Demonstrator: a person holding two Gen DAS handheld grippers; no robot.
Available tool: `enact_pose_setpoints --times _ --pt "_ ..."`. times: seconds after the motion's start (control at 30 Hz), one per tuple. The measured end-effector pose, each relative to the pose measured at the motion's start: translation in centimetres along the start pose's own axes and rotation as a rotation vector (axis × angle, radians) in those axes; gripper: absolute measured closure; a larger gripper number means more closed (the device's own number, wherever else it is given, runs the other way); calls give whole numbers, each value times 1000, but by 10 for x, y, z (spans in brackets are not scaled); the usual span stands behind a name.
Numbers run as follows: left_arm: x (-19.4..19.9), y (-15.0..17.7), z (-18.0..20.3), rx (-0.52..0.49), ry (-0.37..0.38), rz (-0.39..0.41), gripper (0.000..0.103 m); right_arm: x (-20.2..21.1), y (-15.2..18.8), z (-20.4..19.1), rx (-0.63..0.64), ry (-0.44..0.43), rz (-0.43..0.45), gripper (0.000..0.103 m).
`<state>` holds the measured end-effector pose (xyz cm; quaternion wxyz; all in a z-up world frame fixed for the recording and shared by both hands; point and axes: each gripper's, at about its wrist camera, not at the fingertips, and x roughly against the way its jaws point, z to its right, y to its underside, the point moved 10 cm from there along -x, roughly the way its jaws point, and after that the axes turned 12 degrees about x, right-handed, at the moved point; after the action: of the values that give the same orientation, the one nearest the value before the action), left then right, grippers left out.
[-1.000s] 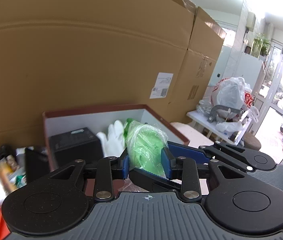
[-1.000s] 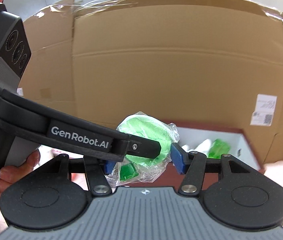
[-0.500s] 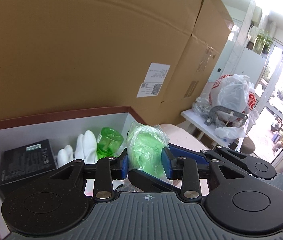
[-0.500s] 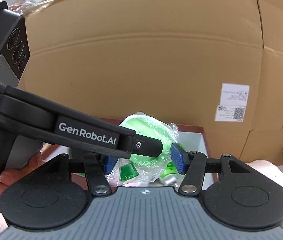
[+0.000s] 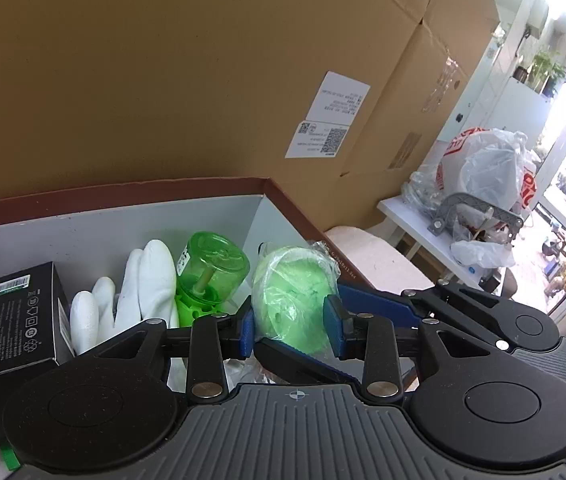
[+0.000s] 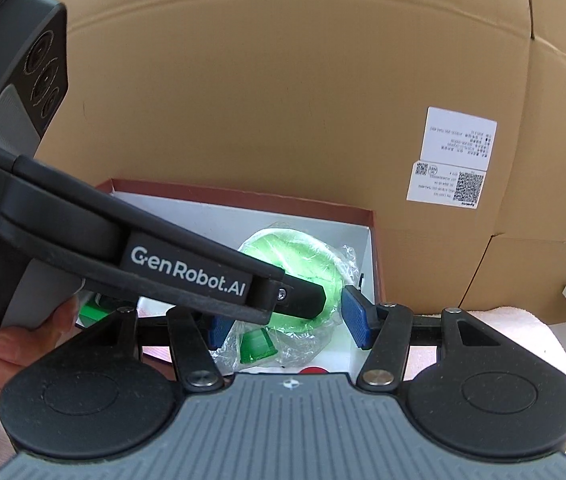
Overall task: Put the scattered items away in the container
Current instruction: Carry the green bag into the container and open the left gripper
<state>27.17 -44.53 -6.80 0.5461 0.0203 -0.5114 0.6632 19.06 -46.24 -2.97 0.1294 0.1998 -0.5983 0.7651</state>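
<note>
Brown cardboard (image 5: 163, 80) stands like a wall behind a red box (image 5: 299, 216) with white insides. Both tongs, left (image 5: 291, 330) and right (image 6: 283, 322), squeeze one green bag (image 5: 295, 300) over the box's right end. Down inside lie a black box (image 5: 7, 320), white gloves (image 5: 139, 288) and a green jar (image 5: 211, 276).

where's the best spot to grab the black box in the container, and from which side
Grip the black box across its two narrower side faces, coming down from above. It lies flat at the left of the container, printed top face up and uncovered. The white gloves crowd its right side, so a fingertip would probably have to nudge in there.
</note>
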Motion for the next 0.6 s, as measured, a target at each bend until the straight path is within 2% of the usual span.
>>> enact_pose_setpoints --times 0.07,0.13,0.2,0.27,0.4,0.47,0.6 --pt "-4 1 -1 7 7 -15 53 -2 -1 1 14 7 6 41" --pt "-5 2 -2 21 15 -21 47 -3 -2 3 14 22 13 40" --pt "-2 1 -4 32 10 -9 19 -3 -3 5 16 34 18 34" --pt "5 -3 -6 41 -11 38 8 -2 -4 5 17 31 32 27" --pt "20 -9 -8 15 -35 89 0 3 -8 1 42 50 56 19" --pt "26 -9 -9 6 -43 92 0 4 -10 1 51 84 64 8" --pt "35 -4 -8 -17 -54 78 0 7 -13 4 35 104 78 3"
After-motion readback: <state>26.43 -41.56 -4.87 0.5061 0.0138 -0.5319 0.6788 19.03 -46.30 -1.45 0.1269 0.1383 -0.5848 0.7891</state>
